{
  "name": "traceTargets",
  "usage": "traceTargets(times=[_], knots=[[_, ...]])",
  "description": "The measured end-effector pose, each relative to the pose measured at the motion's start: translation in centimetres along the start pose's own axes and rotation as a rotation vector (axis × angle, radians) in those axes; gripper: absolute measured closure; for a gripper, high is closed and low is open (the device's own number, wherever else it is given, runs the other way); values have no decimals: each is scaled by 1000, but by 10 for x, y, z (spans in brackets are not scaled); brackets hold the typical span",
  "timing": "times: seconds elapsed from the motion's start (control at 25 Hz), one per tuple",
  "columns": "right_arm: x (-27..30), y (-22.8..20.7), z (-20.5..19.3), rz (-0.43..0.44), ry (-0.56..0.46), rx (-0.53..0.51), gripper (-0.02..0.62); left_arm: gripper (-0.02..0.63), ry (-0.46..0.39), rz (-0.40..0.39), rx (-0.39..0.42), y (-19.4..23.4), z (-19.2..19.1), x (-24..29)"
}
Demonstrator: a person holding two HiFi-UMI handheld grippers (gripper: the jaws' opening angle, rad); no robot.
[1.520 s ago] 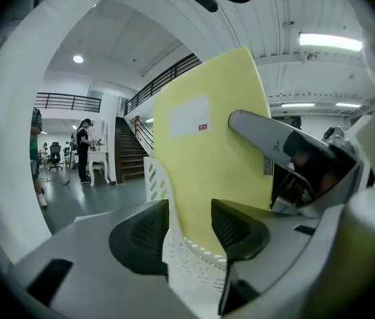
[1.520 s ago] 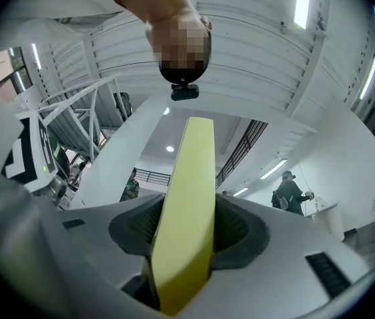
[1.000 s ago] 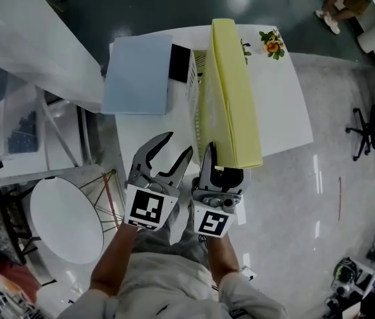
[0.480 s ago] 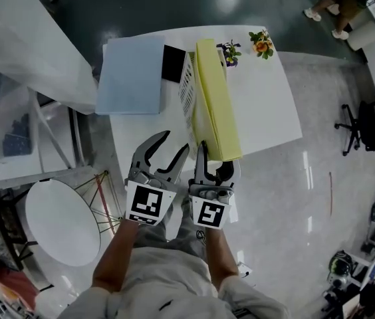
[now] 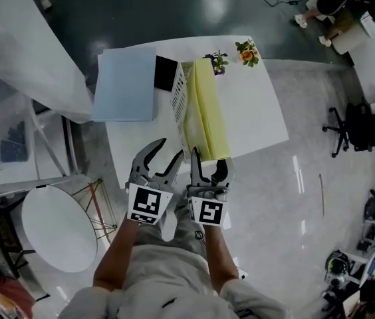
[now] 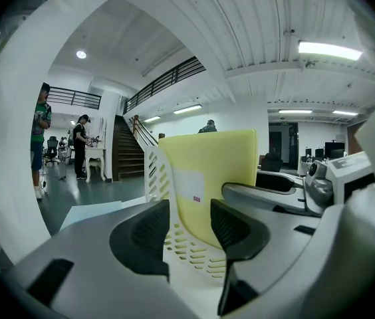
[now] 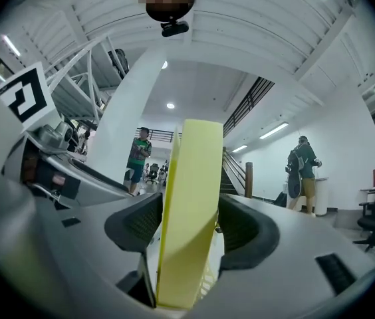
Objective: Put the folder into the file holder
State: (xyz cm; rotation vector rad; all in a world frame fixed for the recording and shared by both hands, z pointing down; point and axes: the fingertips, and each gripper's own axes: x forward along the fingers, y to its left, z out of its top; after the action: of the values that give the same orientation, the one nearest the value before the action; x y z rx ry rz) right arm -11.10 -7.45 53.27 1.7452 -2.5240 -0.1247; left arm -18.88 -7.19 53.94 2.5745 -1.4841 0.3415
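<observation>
Yellow flat folder (image 5: 204,111) stands in the white slotted file holder (image 5: 177,98); right gripper view alone shows right gripper (image 7: 189,228) fingers just parting around it; left gripper (image 6: 191,226) fingers spread, empty.

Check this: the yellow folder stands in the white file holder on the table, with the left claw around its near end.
Wrong claw. It is the right claw around the near end of the yellow folder, which stands in the white file holder on the table; its jaws have just been opening with the folder between them. The right gripper view shows it.
</observation>
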Motion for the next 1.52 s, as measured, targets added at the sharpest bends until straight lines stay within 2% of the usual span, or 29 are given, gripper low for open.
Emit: traceTargets(times=[0.16,0.52,0.8,1.08,1.24,1.52], knots=[[-9,-2,2,10,34,2,318,400,-7,-3,-2,-2,4,-6],[-41,-10,24,5,87,21,318,400,-30,-31,12,-10,16,-25],[-61,-11,38,44,151,33,318,400,-52,-52,23,-13,28,-36],[-80,-9,41,7,197,22,319,402,-51,-81,45,-16,30,-54],[-85,-10,46,-14,203,32,321,402,-43,-93,49,-18,28,-61],[-83,-5,61,-2,186,16,321,403,-57,-118,64,-25,35,-67]])
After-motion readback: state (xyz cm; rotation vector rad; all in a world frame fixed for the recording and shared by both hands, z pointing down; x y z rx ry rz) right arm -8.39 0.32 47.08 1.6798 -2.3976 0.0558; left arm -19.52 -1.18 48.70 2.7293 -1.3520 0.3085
